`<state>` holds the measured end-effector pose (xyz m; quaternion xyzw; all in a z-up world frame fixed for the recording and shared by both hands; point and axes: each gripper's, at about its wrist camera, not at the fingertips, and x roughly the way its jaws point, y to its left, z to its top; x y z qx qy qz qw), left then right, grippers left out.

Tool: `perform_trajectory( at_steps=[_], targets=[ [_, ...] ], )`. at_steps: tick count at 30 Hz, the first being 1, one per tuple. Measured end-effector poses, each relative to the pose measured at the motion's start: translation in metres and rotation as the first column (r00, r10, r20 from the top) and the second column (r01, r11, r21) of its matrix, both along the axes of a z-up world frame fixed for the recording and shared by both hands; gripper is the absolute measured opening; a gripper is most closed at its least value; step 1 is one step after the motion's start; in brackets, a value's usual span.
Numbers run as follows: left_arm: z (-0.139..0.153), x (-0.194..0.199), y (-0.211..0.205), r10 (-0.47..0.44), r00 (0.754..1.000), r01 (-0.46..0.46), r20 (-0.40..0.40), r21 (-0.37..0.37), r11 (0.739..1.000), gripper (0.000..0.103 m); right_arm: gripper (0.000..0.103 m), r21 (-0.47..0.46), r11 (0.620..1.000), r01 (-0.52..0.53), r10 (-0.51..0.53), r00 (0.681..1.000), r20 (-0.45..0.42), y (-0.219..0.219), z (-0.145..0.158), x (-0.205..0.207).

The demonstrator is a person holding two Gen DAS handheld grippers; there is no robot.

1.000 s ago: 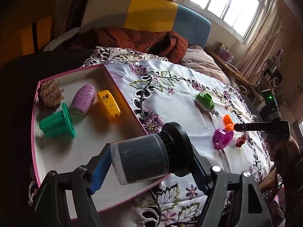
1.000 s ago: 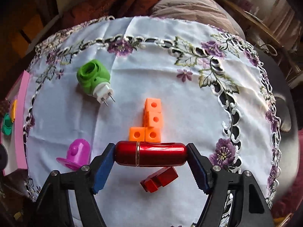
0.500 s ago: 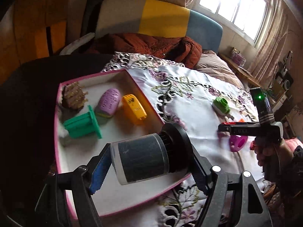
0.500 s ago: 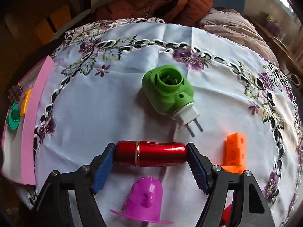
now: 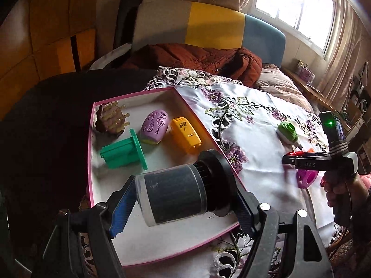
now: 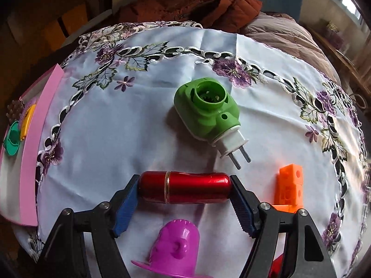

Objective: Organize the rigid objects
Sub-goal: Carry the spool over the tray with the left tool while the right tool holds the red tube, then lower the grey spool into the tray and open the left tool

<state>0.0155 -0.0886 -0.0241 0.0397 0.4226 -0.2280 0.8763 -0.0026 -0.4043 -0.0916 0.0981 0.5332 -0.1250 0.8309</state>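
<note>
My left gripper (image 5: 183, 197) is shut on a dark cylindrical filter with a black collar (image 5: 178, 192), held over the pink-rimmed tray (image 5: 162, 252). In the tray lie a green spool-like piece (image 5: 123, 153), a purple oval (image 5: 154, 126), a yellow block (image 5: 185, 135) and a brown studded piece (image 5: 110, 119). My right gripper (image 6: 185, 191) is shut on a red metallic tube (image 6: 185, 190), end to end, above the white embroidered cloth. Beyond it lies a green plug-in device (image 6: 207, 111); below it stands a magenta cap (image 6: 175, 247). The right gripper (image 5: 292, 156) also shows in the left wrist view.
Orange cubes (image 6: 289, 185) stand to the right of the red tube. The pink tray edge (image 6: 34, 139) sits at the cloth's left. A brown quilt (image 5: 197, 58) and a striped headboard lie behind the table. A hand (image 5: 340, 190) holds the right gripper.
The right gripper with the red tube has shifted left, from over the orange cubes to between the green plug and the magenta cap. The left view tilted up a little; its grip is unchanged.
</note>
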Motion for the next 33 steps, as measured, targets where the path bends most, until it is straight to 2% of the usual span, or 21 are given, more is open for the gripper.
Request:
perform_trajectory(
  at_steps=[7,12,19,25,27,30,33],
  targets=[
    [-0.004,0.003,0.009,0.025,1.000,-0.025,-0.013,0.006,1.000,0.077,0.074,-0.005,1.000,-0.003,0.003,1.000,0.001,0.000,0.000,0.001],
    [-0.007,0.012,0.025,0.058,0.997,-0.059,-0.043,-0.019,0.998,0.077,0.074,-0.017,1.000,-0.010,0.010,1.000,0.000,0.001,0.000,0.001],
    [-0.010,0.039,0.062,0.133,0.986,-0.142,-0.101,-0.092,0.986,0.077,0.074,-0.018,1.000,-0.011,0.010,1.000,-0.003,0.000,0.000,0.001],
    [-0.014,0.064,0.066,0.153,0.981,-0.164,-0.119,-0.091,0.982,0.077,0.074,-0.023,1.000,-0.013,0.012,1.000,-0.005,0.001,0.000,0.001],
    [-0.007,0.063,0.065,0.101,0.986,-0.119,-0.132,-0.138,0.983,0.077,0.074,-0.021,1.000,-0.012,0.012,1.000,-0.005,0.001,0.001,0.001],
    [-0.005,0.056,0.054,0.049,0.994,-0.058,-0.096,-0.096,0.994,0.077,0.074,-0.023,1.000,-0.015,0.015,1.000,-0.007,0.001,0.000,0.001],
    [-0.020,0.060,0.044,0.045,0.986,-0.057,-0.161,-0.072,0.996,0.077,0.074,-0.024,1.000,-0.016,0.016,1.000,-0.006,0.001,0.001,0.001]
  ],
)
